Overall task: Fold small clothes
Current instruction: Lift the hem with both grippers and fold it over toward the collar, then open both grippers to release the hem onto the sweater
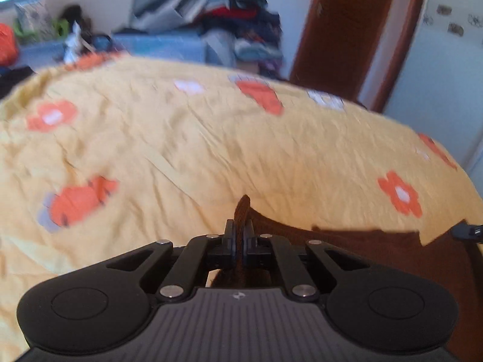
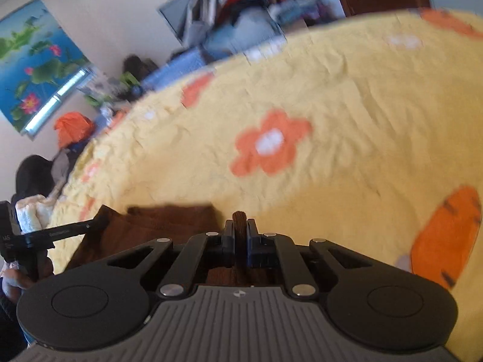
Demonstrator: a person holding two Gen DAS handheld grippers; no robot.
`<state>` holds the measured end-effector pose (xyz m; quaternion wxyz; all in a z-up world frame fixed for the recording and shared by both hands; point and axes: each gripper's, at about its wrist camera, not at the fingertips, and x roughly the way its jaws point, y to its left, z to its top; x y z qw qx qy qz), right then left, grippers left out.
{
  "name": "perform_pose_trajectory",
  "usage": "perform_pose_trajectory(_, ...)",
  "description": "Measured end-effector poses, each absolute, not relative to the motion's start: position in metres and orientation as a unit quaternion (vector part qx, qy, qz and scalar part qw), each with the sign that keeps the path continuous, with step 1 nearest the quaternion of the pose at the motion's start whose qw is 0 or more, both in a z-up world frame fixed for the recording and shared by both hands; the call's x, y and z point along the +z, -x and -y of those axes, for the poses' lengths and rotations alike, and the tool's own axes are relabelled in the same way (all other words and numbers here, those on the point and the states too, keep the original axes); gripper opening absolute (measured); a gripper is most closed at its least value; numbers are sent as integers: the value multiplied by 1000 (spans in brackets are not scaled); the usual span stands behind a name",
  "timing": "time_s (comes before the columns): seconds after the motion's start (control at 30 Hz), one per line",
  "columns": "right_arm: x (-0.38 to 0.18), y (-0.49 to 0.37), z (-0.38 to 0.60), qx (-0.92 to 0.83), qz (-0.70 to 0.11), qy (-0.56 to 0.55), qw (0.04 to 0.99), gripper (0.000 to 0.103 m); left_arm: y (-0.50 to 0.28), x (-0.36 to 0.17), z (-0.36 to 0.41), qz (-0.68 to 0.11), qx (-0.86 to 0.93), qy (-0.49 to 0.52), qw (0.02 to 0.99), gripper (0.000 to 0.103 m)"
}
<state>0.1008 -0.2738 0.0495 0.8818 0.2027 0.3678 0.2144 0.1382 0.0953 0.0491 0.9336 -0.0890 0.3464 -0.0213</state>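
Note:
A small brown garment [image 1: 347,244] lies at the near edge of a yellow bedspread with orange flowers. My left gripper [image 1: 240,226] is shut on a pinched fold of its edge, which sticks up between the pads. To its right the cloth stretches toward the other gripper's black tip [image 1: 471,230]. In the right wrist view my right gripper [image 2: 240,226] is shut on another bunched edge of the same brown garment [image 2: 160,220]. The left gripper's black arm [image 2: 54,235] shows at the far left, held by a hand. Most of the garment is hidden under the gripper bodies.
The yellow bedspread [image 1: 211,138] fills the space ahead in both views. Behind it stands a blue storage box [image 1: 163,45] with a pile of clothes [image 1: 229,9] on top. A brown door [image 1: 356,27] is at the back right. An orange bag [image 2: 74,126] sits by the wall.

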Motion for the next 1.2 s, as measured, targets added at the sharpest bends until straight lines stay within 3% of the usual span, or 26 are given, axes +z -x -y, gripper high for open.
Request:
perform_pose_trajectory(0.1, 47, -106, 279, 192, -351, -197, 895, 14, -144, 25, -106, -381, 21, 75, 921, 3)
perform_pose_trajectory(0.23, 14, -115, 275, 165, -384, -181, 890, 15, -129, 27, -103, -352, 30, 59, 934, 7)
perform_pose_trajectory(0.4, 41, -75, 287, 146, -344, -221, 901, 46, -104, 59, -84, -315, 20, 49, 948, 11)
perform_pose_trajectory(0.47, 60, -58, 286, 144, -306, -221, 915, 48, -99, 65, -68, -308, -13, 48, 950, 24)
perform_pose_trajectory(0.5, 66, -56, 277, 154, -306, -213, 915, 53, -101, 64, -57, -313, -27, 38, 949, 41)
perform_pose_trajectory(0.53, 68, -57, 262, 162, -314, -195, 915, 66, -105, 59, -43, -319, -36, 20, 947, 58)
perform_pose_trajectory(0.6, 59, -61, 237, 164, -334, -136, 918, 77, -112, 43, -26, -328, -32, -15, 944, 62)
perform_pose_trajectory(0.67, 36, -73, 217, 144, -366, -87, 915, 77, -120, 17, -25, -339, -16, -41, 940, 69)
perform_pose_trajectory(0.7, 20, -80, 213, 124, -383, -69, 913, 77, -119, 16, -34, -335, -15, -19, 942, 79)
perform_pose_trajectory(0.73, 13, -74, 214, 129, -341, -42, 930, 80, -122, 17, -46, -344, -18, 15, 939, 82)
perform_pose_trajectory(0.83, 13, -78, 227, 123, -339, -70, 930, 83, -120, 16, -47, -344, -28, 12, 939, 86)
perform_pose_trajectory(1.03, 10, -80, 195, 115, -347, 1, 931, 97, -120, 16, -40, -344, -21, 6, 939, 89)
perform_pose_trajectory(1.2, 9, -81, 182, 112, -350, 11, 930, 100, -119, 16, -40, -344, -20, 7, 939, 89)
